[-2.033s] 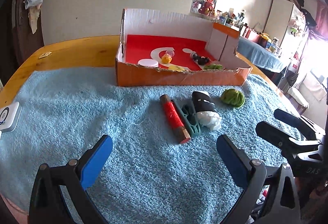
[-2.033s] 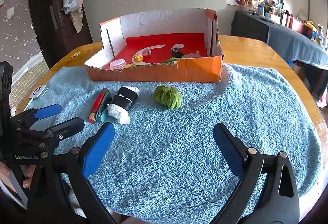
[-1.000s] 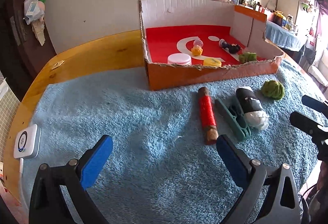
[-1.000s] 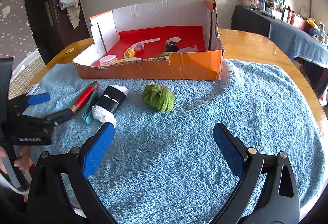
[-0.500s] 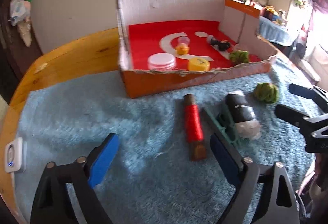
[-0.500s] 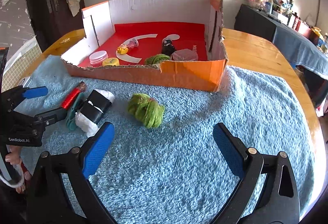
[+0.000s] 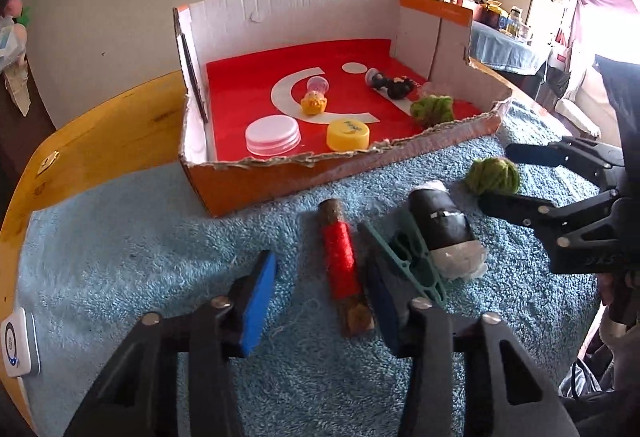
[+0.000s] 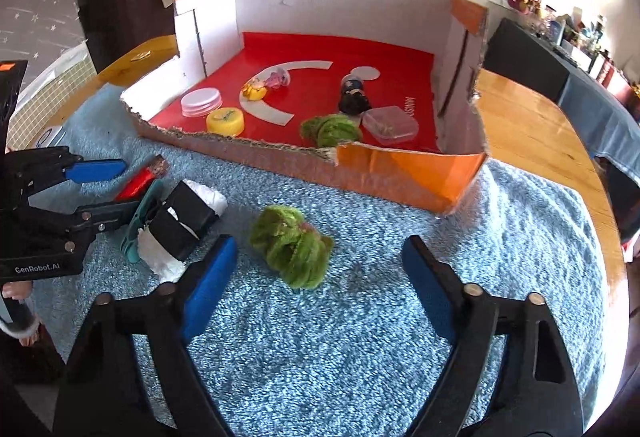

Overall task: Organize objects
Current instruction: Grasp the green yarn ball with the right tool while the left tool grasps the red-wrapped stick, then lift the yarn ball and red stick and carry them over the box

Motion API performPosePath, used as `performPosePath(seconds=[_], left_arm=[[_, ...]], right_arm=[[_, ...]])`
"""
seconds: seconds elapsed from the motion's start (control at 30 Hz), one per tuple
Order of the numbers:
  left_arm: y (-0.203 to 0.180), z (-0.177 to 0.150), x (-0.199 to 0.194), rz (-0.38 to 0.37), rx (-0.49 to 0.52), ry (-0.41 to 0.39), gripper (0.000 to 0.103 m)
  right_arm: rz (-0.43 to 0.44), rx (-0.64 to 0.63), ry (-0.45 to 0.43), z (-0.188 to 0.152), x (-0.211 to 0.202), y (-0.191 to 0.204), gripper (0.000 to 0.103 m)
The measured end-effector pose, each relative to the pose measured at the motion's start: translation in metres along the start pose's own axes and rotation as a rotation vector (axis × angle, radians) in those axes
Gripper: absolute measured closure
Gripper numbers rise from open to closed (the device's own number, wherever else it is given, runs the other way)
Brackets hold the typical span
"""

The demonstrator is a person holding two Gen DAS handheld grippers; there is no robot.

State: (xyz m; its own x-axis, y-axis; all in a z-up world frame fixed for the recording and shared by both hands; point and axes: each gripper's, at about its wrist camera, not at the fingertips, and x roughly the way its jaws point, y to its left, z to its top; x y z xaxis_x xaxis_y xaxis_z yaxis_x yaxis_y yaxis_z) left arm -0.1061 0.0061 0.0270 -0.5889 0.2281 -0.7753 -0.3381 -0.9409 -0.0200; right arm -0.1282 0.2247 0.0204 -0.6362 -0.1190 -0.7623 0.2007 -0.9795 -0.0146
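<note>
A red thread spool (image 7: 341,261) lies on the blue towel (image 7: 120,257) between the blue pads of my left gripper (image 7: 320,301), which is open but narrowed around its near end. A teal clothespin (image 7: 408,257) and a black-and-white roll (image 7: 440,225) lie just right of it. A green yarn ball (image 8: 292,245) lies ahead of my open right gripper (image 8: 320,285). The orange cardboard box (image 8: 400,173) with a red floor stands behind, holding lids, small toys and another green ball (image 8: 330,131).
A white device (image 7: 18,341) sits at the towel's left edge on the wooden table (image 7: 100,117). In the right wrist view the left gripper (image 8: 80,189) shows at the left. The box's front wall is low and torn.
Both grippers have moved forward toward the objects. My left gripper's jaws have narrowed around the red spool. The right gripper is closer to the green yarn ball, jaws still wide.
</note>
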Motion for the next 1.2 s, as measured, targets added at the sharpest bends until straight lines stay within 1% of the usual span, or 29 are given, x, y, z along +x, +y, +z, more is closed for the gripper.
performPosePath(seconds=[0.07,0.13,0.17,0.23,0.27,0.3,0.37,0.5,0.63,0.7,0.9,1.07,1.2], left_arm=[[0.002,0.000,-0.001,-0.010,-0.004,-0.003,0.059],[0.003,-0.001,-0.001,-0.016,-0.004,-0.007,0.061],[0.004,-0.001,-0.002,-0.020,-0.005,-0.011,0.065],[0.005,-0.001,-0.003,-0.029,-0.010,-0.014,0.073],[0.006,-0.001,-0.004,-0.034,-0.012,-0.018,0.081],[0.006,-0.001,-0.005,-0.037,-0.014,-0.022,0.089],[0.006,0.000,-0.008,-0.053,-0.014,-0.027,0.089],[0.003,-0.002,-0.011,-0.043,-0.004,-0.043,0.089],[0.004,-0.002,-0.018,-0.052,-0.011,-0.054,0.089],[0.004,-0.001,-0.023,-0.054,-0.015,-0.064,0.089],[0.002,0.004,-0.049,-0.094,-0.010,-0.114,0.089],[-0.001,0.013,-0.071,-0.099,0.009,-0.168,0.089],[0.000,0.017,-0.075,-0.097,0.012,-0.174,0.089]], right_arm=[[0.005,-0.013,0.006,0.000,0.002,0.003,0.037],[0.035,-0.017,0.007,0.000,0.003,0.004,0.046],[0.047,-0.016,0.007,0.000,0.003,0.004,0.047],[0.037,-0.026,0.002,-0.001,0.002,0.007,0.060],[0.041,-0.030,-0.002,-0.001,0.002,0.008,0.064],[0.052,-0.030,0.001,-0.002,0.002,0.008,0.064],[0.060,-0.031,-0.003,-0.003,0.001,0.009,0.067],[0.064,-0.031,-0.022,-0.004,-0.004,0.010,0.068],[0.069,-0.022,-0.037,-0.003,-0.012,0.009,0.068],[0.070,-0.025,-0.048,-0.002,-0.017,0.010,0.068],[0.076,-0.027,-0.082,0.003,-0.033,0.014,0.068],[0.077,-0.032,-0.120,0.012,-0.048,0.017,0.068],[0.075,-0.026,-0.135,0.018,-0.053,0.017,0.068]])
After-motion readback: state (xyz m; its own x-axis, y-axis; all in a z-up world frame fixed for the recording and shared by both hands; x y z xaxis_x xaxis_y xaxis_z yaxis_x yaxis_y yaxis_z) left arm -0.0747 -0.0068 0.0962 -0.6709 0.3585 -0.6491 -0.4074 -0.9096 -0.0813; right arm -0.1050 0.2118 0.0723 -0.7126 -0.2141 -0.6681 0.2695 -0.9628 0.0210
